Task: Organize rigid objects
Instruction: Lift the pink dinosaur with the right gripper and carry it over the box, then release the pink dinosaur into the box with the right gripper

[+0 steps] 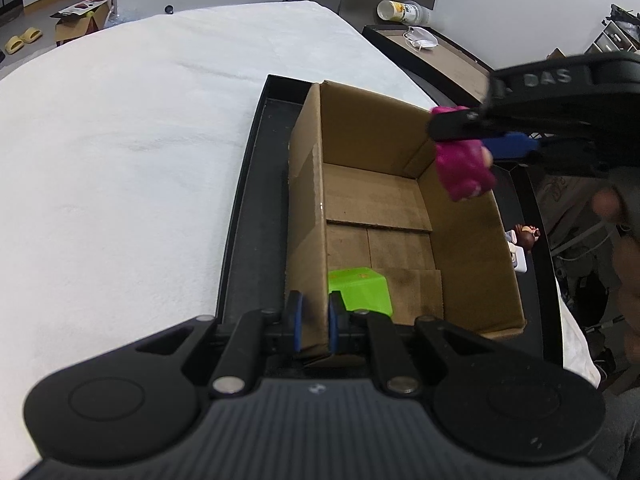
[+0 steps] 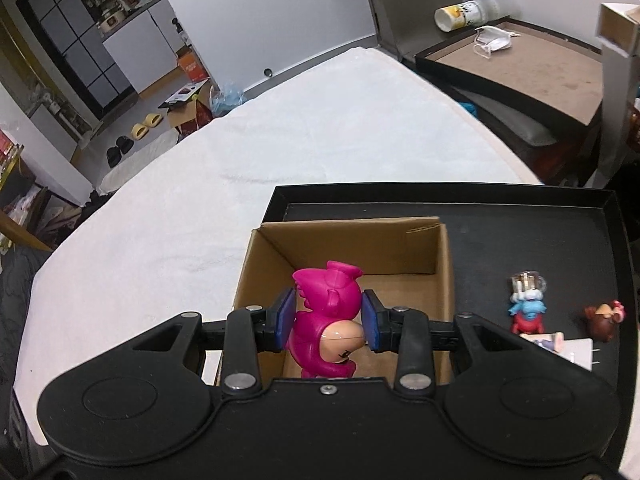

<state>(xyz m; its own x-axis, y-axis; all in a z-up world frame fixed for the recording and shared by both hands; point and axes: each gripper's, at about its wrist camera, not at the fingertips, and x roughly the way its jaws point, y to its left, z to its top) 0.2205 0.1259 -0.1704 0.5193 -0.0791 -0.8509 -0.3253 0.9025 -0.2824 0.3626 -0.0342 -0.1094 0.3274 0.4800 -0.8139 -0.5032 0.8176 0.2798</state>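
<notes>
The right gripper [image 2: 328,322] has its jaws clamped on the pink figurine [image 2: 324,316] above the cardboard box [image 2: 440,280] — whose near wall the left gripper [image 1: 314,326] pinches — so next it likely lowers, then releases beside the green block [image 1: 360,290].

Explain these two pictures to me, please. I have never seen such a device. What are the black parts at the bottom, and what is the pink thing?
No robot here: a person holds a hand tool with two fingers in each hand, and each tool carries a camera looking along its fingers. In the left camera's picture, the left gripper is shut on the wall of the cardboard box, steadying it. A green block lies inside. The box stands in a black tray on a white cloth. In the right camera's picture, the right gripper is shut on a pink figurine, held over the box. Other small figurines wait on the tray.
</notes>
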